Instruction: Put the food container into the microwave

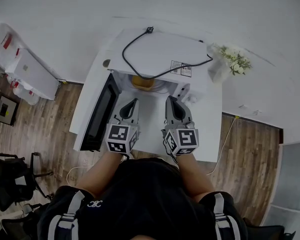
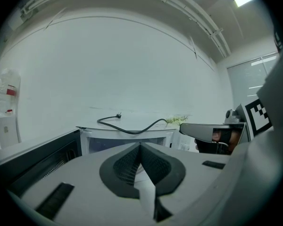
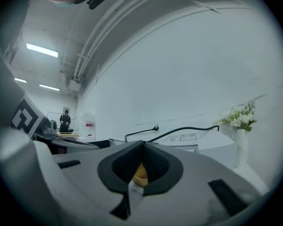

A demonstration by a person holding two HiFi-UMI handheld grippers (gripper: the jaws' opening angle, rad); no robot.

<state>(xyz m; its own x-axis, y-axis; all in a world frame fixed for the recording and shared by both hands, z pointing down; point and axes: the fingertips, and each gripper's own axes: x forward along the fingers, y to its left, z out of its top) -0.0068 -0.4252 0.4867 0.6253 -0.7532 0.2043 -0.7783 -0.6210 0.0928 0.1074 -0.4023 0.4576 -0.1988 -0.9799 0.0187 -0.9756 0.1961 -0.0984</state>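
The white microwave (image 1: pixel 160 54) stands on a white table (image 1: pixel 210 134), its dark door (image 1: pixel 97 118) swung open to the left. Inside the cavity sits the food container (image 1: pixel 142 82), with yellow-orange contents. My left gripper (image 1: pixel 131 103) and right gripper (image 1: pixel 171 100) hover side by side just in front of the opening, both shut and holding nothing. In the left gripper view the microwave (image 2: pixel 127 136) lies ahead beyond the closed tips of the left gripper (image 2: pixel 140 147). In the right gripper view the container (image 3: pixel 140 174) peeks through below the closed tips of the right gripper (image 3: pixel 142 147).
A black power cord (image 1: pixel 155 59) lies loose on the microwave's top. A vase of white flowers (image 1: pixel 231 59) stands at the right rear of the table. White boxes (image 1: pixel 30 74) and a black chair (image 1: pixel 10 179) stand on the wooden floor at left.
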